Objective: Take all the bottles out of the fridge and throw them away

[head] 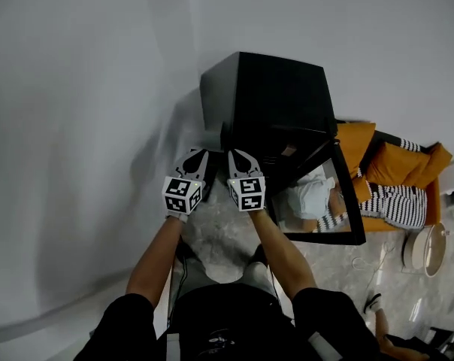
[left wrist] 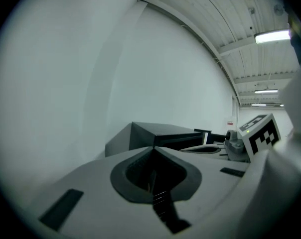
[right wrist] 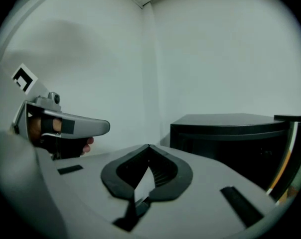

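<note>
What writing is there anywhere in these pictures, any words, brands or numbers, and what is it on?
No text here can be read.
Left marker cube and right marker cube: black-and-white square patterns, not letters.
Small red sign on the wall: too small to read.
Black fridge: no label visible.

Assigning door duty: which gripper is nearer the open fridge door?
Right gripper, beside the glass door of the black fridge; the left gripper sits farther left.
</note>
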A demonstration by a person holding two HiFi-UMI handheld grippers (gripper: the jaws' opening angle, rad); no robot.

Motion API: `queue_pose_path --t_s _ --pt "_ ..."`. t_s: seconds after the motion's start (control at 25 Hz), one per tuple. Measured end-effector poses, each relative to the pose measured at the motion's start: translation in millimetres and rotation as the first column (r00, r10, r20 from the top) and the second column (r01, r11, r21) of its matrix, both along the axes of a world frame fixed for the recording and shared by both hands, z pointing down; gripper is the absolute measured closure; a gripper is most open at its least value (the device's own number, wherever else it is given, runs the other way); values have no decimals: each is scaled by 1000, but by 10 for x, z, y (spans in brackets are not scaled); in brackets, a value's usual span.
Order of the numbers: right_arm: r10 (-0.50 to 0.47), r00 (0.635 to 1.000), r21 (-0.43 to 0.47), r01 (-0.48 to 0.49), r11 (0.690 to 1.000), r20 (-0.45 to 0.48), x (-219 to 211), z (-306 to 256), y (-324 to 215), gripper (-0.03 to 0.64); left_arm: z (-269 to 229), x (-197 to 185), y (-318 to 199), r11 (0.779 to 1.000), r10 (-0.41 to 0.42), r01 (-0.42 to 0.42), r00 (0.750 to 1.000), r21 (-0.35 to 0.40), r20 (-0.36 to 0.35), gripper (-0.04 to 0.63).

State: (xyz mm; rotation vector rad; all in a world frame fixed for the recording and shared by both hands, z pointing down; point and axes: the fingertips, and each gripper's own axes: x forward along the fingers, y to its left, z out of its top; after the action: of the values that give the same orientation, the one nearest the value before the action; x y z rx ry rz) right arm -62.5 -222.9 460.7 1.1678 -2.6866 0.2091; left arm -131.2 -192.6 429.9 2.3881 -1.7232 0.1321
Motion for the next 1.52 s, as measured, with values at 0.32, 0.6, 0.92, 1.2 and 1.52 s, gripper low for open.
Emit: queue_pose_path --t_s 0.32,0.6,0.92,1.2,1.52 --pt "175 985 17 -175 984 -2 990 -148 -95 609 -191 851 -232 986 164 -164 986 24 12 595" --pt "316 949 19 -316 949 -5 1787 -137 -41 609 -191 1491 -274 959 282 -282 959 32 18 595" --pt "383 924 14 -383 924 -1 2158 -98 36 609 -193 1766 -253 942 334 -335 942 31 29 595" --pt "402 916 3 -402 916 10 2227 -7 33 609 -97 1838 -253 935 354 -355 934 16 41 595" --pt "423 906 -29 -423 906 12 2272 247 2 609 140 1884 -262 924 381 -381 923 -19 51 595"
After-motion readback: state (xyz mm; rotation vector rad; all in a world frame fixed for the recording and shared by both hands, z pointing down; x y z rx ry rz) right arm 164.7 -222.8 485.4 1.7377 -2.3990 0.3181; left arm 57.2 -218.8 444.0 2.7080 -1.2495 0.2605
